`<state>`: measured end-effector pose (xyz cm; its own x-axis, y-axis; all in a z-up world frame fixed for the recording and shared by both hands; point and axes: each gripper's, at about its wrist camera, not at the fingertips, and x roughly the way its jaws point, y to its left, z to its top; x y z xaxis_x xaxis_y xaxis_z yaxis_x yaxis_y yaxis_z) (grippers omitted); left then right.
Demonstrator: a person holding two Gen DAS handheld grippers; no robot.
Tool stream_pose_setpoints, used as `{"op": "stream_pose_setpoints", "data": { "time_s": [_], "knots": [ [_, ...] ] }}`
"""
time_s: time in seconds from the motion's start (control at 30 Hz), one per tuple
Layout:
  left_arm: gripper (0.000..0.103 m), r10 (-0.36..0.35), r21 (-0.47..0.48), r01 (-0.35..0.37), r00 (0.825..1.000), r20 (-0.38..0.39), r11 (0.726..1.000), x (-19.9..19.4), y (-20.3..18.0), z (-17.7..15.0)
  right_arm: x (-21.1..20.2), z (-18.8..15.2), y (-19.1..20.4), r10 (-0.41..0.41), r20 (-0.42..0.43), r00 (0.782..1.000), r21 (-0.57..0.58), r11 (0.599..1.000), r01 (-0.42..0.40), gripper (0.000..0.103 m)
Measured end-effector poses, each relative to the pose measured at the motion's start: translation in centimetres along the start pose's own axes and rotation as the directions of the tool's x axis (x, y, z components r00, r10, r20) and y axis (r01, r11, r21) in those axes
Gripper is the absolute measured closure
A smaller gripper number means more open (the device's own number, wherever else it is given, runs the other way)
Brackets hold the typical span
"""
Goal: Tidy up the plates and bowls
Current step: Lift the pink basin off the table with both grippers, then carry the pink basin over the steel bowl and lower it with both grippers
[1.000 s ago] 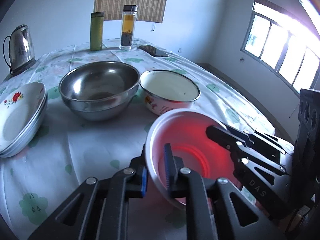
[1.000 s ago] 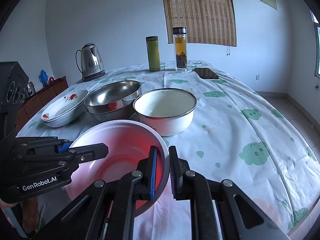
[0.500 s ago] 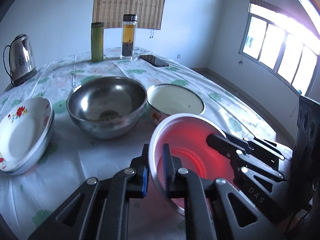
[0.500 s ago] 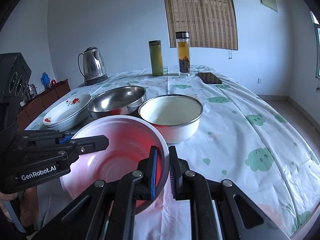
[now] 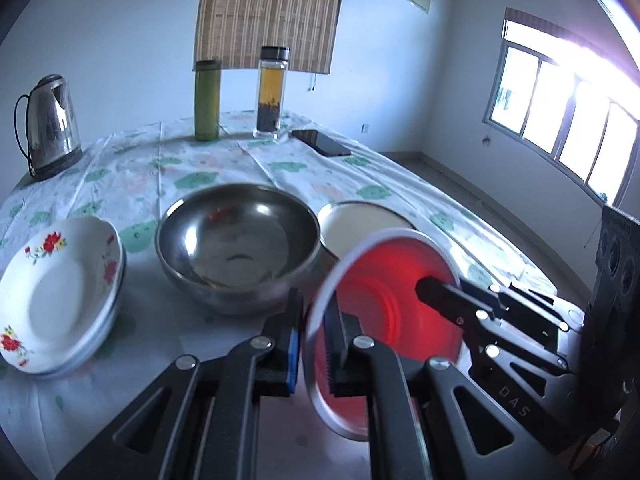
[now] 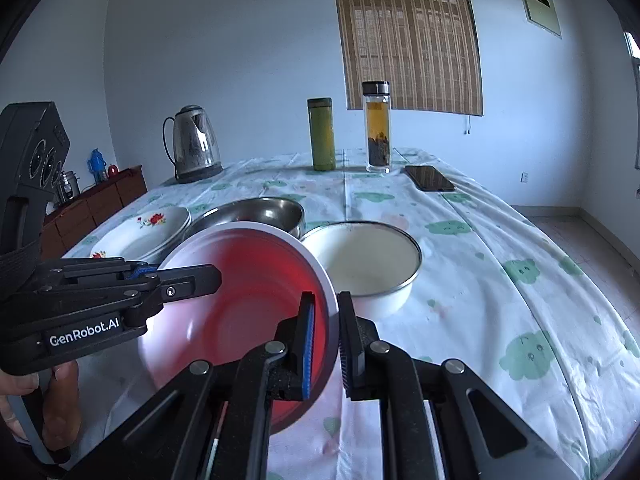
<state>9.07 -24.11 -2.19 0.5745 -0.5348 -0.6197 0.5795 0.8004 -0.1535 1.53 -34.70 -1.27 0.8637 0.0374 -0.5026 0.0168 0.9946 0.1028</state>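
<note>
A red bowl with a pale rim point(image 5: 392, 304) point(image 6: 248, 304) hangs above the table, tilted, held from both sides. My left gripper point(image 5: 314, 340) is shut on its near rim. My right gripper point(image 6: 326, 328) is shut on its right rim; that gripper also shows in the left wrist view point(image 5: 480, 312). Behind stand a steel bowl point(image 5: 236, 240) point(image 6: 256, 212), a white enamel bowl point(image 5: 360, 224) point(image 6: 372, 256) and a stack of flowered white plates point(image 5: 56, 292) point(image 6: 148, 228).
On the green-patterned tablecloth point(image 6: 500, 280) at the far end stand a steel kettle point(image 5: 50, 120), a green flask point(image 5: 207, 100), a glass tea bottle point(image 5: 272, 92) and a black phone point(image 5: 322, 142). A dark cabinet point(image 6: 96, 204) stands to the left of the table.
Both grippers have lifted the red bowl off the table and tilted it, with its open side turned toward the steel bowl. The other dishes have not moved.
</note>
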Motion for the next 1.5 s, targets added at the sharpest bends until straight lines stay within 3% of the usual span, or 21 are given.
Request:
{"op": "stream_pose_setpoints", "data": {
  "time_s": [1.5],
  "knots": [
    [0.095, 0.0, -0.081, 0.004, 0.999, 0.051, 0.997, -0.3, 3.6, 5.5, 1.4, 6.1, 1.3, 0.051, 0.089, 0.995, -0.038, 0.998, -0.048, 0.091]
  ]
}}
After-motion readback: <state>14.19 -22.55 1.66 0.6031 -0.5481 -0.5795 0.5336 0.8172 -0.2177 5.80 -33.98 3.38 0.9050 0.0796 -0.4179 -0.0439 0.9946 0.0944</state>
